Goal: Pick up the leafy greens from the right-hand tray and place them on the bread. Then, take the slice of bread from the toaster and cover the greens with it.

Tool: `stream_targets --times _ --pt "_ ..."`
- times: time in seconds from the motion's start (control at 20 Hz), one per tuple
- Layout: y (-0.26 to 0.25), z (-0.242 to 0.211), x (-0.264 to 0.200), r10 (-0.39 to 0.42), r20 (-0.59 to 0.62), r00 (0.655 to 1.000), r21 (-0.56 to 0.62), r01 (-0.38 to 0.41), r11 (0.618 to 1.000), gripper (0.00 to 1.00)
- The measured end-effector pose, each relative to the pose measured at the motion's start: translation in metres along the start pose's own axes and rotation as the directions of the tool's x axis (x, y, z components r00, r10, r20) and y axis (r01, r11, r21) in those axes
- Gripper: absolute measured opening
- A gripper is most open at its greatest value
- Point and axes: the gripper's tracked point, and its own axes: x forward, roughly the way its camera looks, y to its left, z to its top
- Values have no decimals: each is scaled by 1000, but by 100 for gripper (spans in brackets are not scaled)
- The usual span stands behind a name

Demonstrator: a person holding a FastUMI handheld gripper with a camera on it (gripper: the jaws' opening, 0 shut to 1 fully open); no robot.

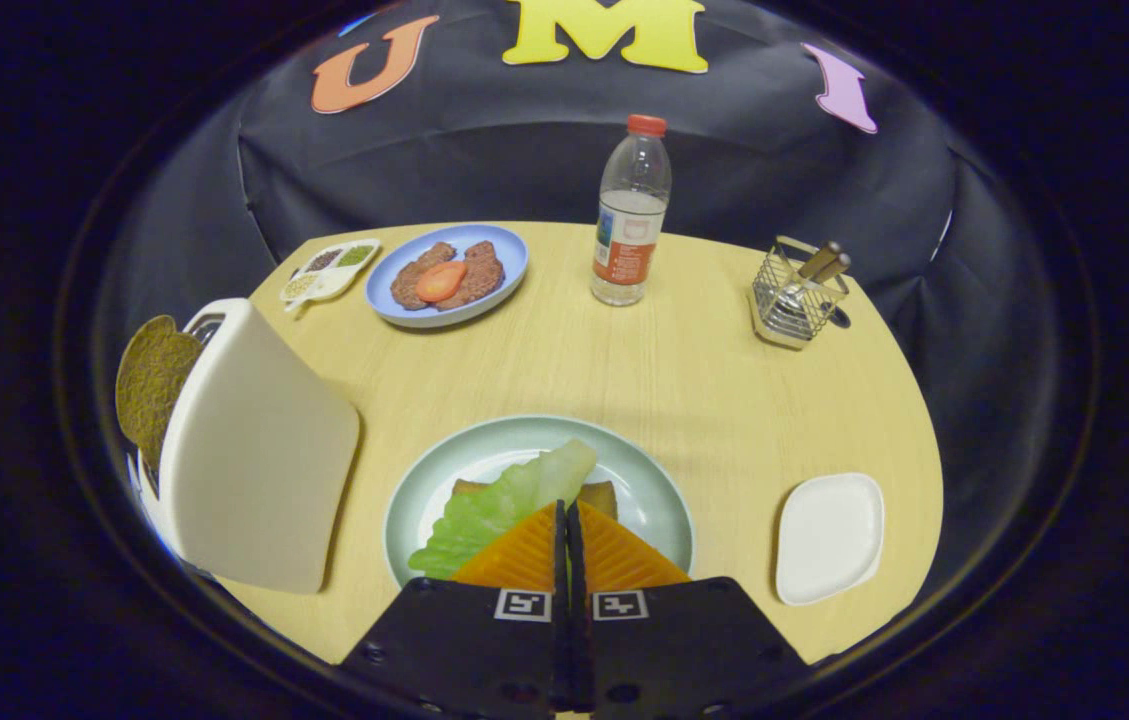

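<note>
Tool [565, 512] closed, fingers pressed together side by side with only a thin seam between; not clear whether a bit of leaf is pinched there. Tips over the near part of the greens [499, 510], which lie across the bread [596, 494] on the pale green plate [654, 480], leaf running from near left up to far right. Bread mostly covered, only brown corners visible on both sides of the leaf. Plate near the table's [624, 370] near edge, in the middle.

Left of the plate, close but apart: white toaster [249, 450], standing upright at the left edge of the table, with a brown slice [152, 380] sticking out of its far-left side. Right of the plate: small white tray [829, 538], bare, close to the right near edge, with a strip of free wood between it and the plate.

Far side: blue plate [509, 255] with two brown patties and a red tomato slice on top; just left of it a small divided dish [329, 270] with seeds or spices, at the far left edge. Bottle [632, 212] with red cap upright, far middle. Wire basket [796, 296] with cutlery handles, far right, near the edge.

Wide open wood in the centre, between the green plate and the far things.
</note>
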Motion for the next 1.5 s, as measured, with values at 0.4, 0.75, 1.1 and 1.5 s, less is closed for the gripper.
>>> stream_targets --times 0.4,0.75,1.1,1.5 --pt "-14 5 -11 -40 21 999 25 40 999 11" --pt "-18 33 -86 -117 239 964 36 112 993 35" --pt "30 49 -160 -71 360 930 41 61 997 90" --pt "108 72 -180 -13 368 930 58 -9 998 96"
